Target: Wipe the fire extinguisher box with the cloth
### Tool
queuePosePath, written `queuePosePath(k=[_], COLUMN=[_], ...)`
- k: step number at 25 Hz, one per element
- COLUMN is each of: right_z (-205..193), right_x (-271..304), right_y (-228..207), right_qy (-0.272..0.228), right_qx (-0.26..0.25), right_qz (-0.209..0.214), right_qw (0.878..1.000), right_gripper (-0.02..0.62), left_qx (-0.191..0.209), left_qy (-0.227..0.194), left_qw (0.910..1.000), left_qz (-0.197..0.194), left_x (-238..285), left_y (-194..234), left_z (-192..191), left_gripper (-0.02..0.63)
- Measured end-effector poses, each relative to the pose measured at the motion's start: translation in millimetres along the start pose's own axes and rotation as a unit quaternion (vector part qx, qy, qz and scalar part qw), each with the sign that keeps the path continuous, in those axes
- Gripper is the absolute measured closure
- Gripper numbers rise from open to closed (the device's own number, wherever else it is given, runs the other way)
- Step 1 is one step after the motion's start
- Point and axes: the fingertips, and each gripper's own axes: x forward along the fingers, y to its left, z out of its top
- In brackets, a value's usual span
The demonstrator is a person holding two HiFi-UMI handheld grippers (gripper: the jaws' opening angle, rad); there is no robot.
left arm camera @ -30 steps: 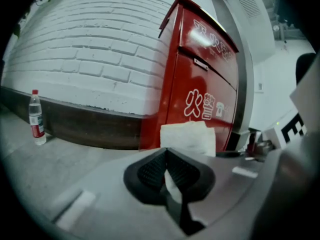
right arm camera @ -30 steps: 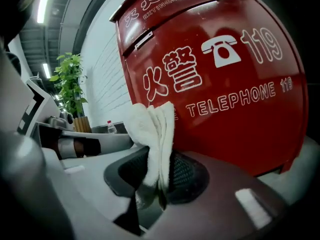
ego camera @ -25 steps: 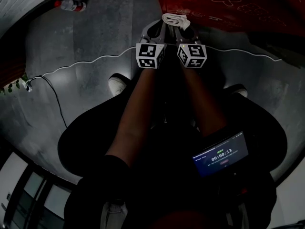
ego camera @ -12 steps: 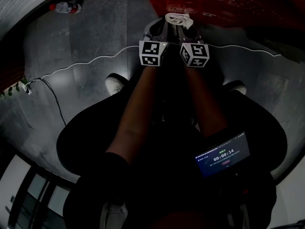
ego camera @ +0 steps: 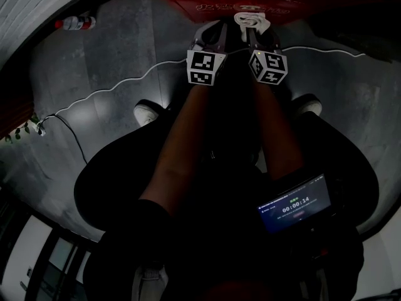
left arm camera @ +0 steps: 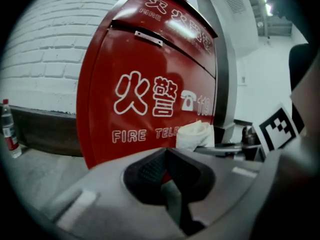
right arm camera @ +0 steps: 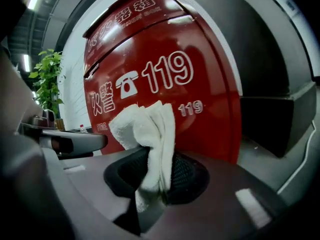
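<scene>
- The right gripper (right arm camera: 155,171) has its fingers clamped on the white cloth (right arm camera: 145,129), bunched end toward the red fire extinguisher box (right arm camera: 210,124), probably for wiping.
- The left gripper (left arm camera: 167,166), fingers together and empty, hangs beside it.

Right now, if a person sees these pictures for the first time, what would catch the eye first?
The big red fire extinguisher box, with white characters and the number 119, fills both gripper views. Next comes the white cloth, clamped in the right gripper close before the box's front. The left gripper beside it is shut and holds nothing.
</scene>
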Motion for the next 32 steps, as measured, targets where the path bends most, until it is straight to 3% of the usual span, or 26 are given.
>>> queuePosePath(k=[10, 14, 20, 23, 28, 32], right_z=[15.3, 21.8, 39.3, 63.7, 136.4, 202.8], right_x=[-39.3, -50.7, -64.4, -72.0, -87.3, -102.6], right_y=[-101.3, -118.1, -90.1, -62.5, 10.8, 65.5], right_qy=[-0.026, -0.027, -0.036, -0.052, -0.093, -0.135], right_qx=[0.048, 0.054, -0.005, -0.011, -0.042, -0.051], right_qz=[-0.089, -0.102, -0.069, -0.04, 0.027, 0.076], right_qw=[0.995, 0.993, 0.997, 0.998, 0.994, 0.987], right_gripper=[0.5, 0.502, 0.502, 0.5, 0.5, 0.5], left_qx=[0.02, 0.025, 0.029, 0.042, 0.031, 0.06], left_qy=[0.001, -0.004, -0.033, -0.043, -0.064, -0.111], left_qw=[0.9992, 0.999, 0.999, 0.9981, 0.9974, 0.992], left_qz=[-0.035, -0.038, -0.01, -0.012, -0.01, 0.0], left_x=[14.7, 13.5, -3.6, -19.5, -60.2, -86.1], left_y=[-47.7, -56.7, -46.1, -44.9, -43.1, -44.0], left_z=[-1.3, 3.4, 34.7, 62.4, 129.6, 198.2], left_gripper=[0.603, 0.603, 0.603, 0.603, 0.603, 0.603])
